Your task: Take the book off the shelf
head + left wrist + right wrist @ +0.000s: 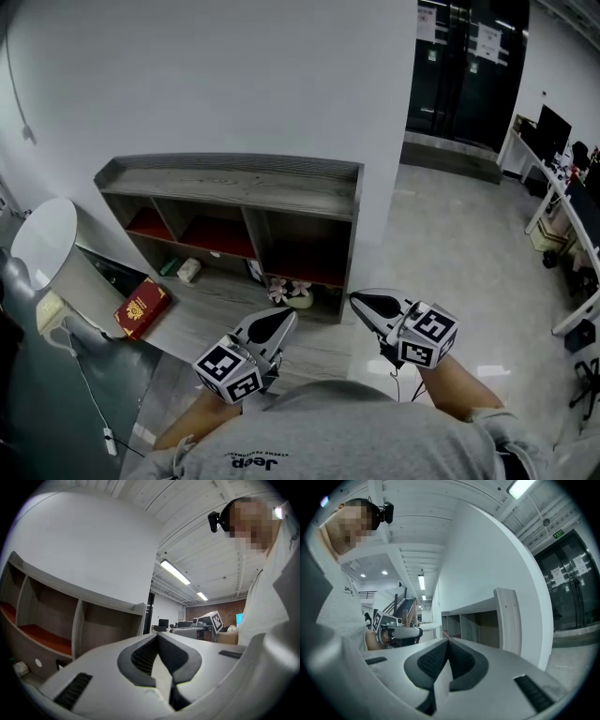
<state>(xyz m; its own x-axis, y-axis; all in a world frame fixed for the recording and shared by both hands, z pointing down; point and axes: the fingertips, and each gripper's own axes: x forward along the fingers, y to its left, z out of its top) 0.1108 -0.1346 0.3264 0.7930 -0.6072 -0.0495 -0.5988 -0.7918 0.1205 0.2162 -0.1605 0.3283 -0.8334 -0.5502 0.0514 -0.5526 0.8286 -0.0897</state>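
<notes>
A red book (142, 307) with a gold emblem lies flat on the grey tabletop (211, 323), in front of the left end of the low wooden shelf (234, 192). The shelf's compartments have red floors, and I see no book in them. My left gripper (286, 317) is shut and empty, held close to my body and pointing toward the shelf. My right gripper (356, 300) is beside it, also shut and empty. In the left gripper view the shut tips (157, 634) face the shelf (56, 616). The right gripper view shows shut tips (448, 640) before the shelf's end panel (506, 620).
A flower ornament (291, 292) and a small white object (189, 270) sit at the foot of the shelf. A white round-topped piece (45, 239) stands at the left. Desks with monitors (562, 159) line the right side, and dark glass doors (464, 66) are behind.
</notes>
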